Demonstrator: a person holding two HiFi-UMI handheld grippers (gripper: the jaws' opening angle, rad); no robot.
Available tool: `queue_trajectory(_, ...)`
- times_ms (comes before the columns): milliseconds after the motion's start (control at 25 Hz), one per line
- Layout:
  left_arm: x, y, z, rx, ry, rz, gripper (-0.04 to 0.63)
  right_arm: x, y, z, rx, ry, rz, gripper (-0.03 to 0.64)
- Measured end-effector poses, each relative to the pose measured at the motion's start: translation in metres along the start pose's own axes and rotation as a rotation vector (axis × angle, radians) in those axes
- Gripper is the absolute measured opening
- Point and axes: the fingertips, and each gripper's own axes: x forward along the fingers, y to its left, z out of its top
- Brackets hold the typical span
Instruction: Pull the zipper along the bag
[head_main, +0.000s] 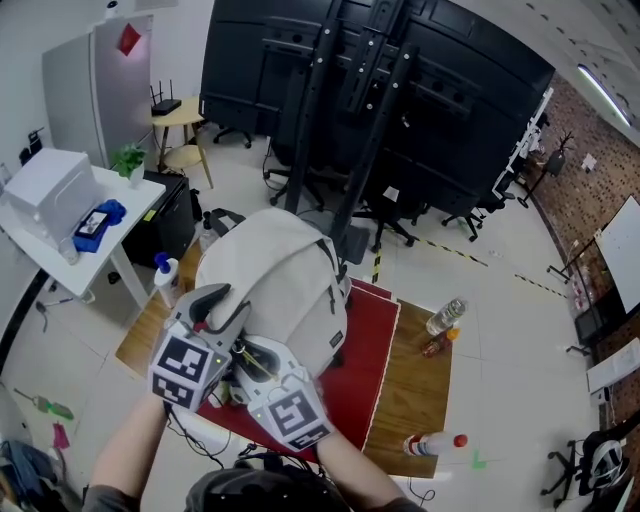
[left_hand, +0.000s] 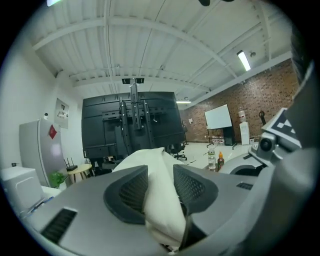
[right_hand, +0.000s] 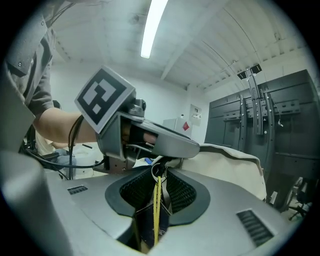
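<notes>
The right hand-held gripper (right_hand: 157, 192) is pinching the dark zipper tab with the yellow strip (right_hand: 158, 210), probably to drag it along. The left hand-held gripper (left_hand: 160, 184) is standing spread wide. A fold of the soft cream cloth backpack (left_hand: 152, 162) is lying loose between its jaws, likely for steadying. Only the head view is showing the whole backpack, just ahead of both, sitting on a red mat (head_main: 368, 350) over the wooden counter (head_main: 420, 385). Only the right gripper view is showing the tab.

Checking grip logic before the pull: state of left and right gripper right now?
Left gripper: open, a fold of bag fabric between its jaws.
Right gripper: closed on the zipper pull.
</notes>
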Motion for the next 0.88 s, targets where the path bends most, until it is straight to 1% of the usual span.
queue_trajectory(80,0.008,0.000,-0.002,0.022,0.049,-0.032,0.198,-0.001,0.000,0.000,-0.012,0.003,-0.002,0.118)
queue_trajectory(200,0.015,-0.005,-0.006,0.049,0.138,-0.118,0.196,-0.003,-0.003,-0.001,-0.036,0.007,-0.018,0.118)
queue_trajectory(280,0.016,-0.008,-0.005,0.027,0.177,-0.163,0.185,-0.005,-0.005,-0.001,-0.055,0.009,-0.029,0.117)
queue_trajectory(360,0.015,-0.011,-0.003,-0.041,0.196,-0.208,0.156,-0.007,-0.005,0.001,-0.072,0.009,-0.031,0.117)
queue_trajectory(480,0.015,-0.013,0.003,-0.139,0.165,-0.254,0.111,-0.007,-0.004,0.004,-0.091,0.006,-0.033,0.115)
queue_trajectory(760,0.015,-0.008,0.010,-0.240,0.086,-0.263,0.083,-0.005,-0.004,0.001,-0.118,-0.004,-0.053,0.115)
queue_trajectory(880,0.015,-0.004,0.014,-0.276,0.053,-0.255,0.074,-0.006,0.000,0.001,-0.119,0.009,-0.055,0.114)
